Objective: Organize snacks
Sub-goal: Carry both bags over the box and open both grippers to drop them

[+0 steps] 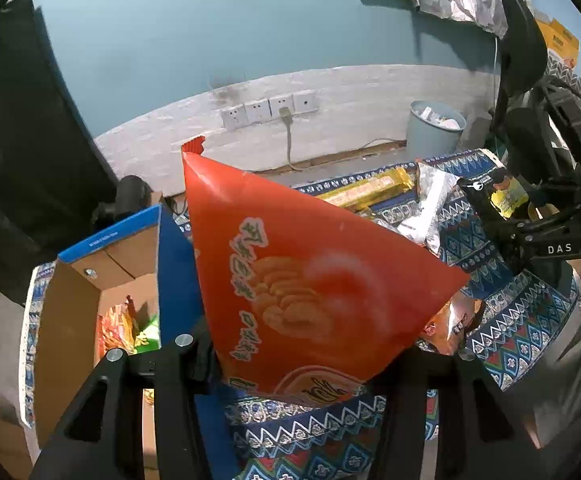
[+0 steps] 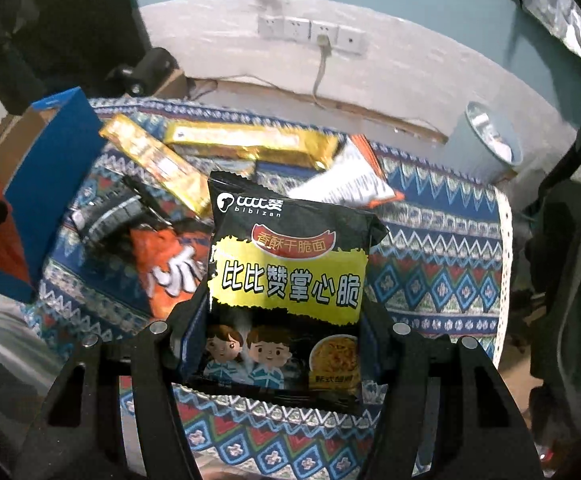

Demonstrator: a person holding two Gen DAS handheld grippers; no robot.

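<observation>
My left gripper (image 1: 290, 356) is shut on a big orange-red chip bag (image 1: 302, 280), held up just right of the open blue cardboard box (image 1: 170, 256). The box holds several snack packs (image 1: 126, 328). My right gripper (image 2: 286, 344) is shut on a black-and-yellow noodle snack pack (image 2: 286, 280), held above the patterned tablecloth (image 2: 430, 256). The right gripper and its pack also show in the left wrist view (image 1: 506, 196). Two golden biscuit packs (image 2: 246, 144), an orange bag (image 2: 166, 264) and a white pack (image 2: 346, 184) lie on the cloth.
The blue box (image 2: 50, 168) stands at the table's left end. A grey waste bin (image 2: 490, 144) stands on the floor behind the table's right end. Wall sockets (image 2: 310, 32) with a plugged cable are behind. A black dark object fills the far left.
</observation>
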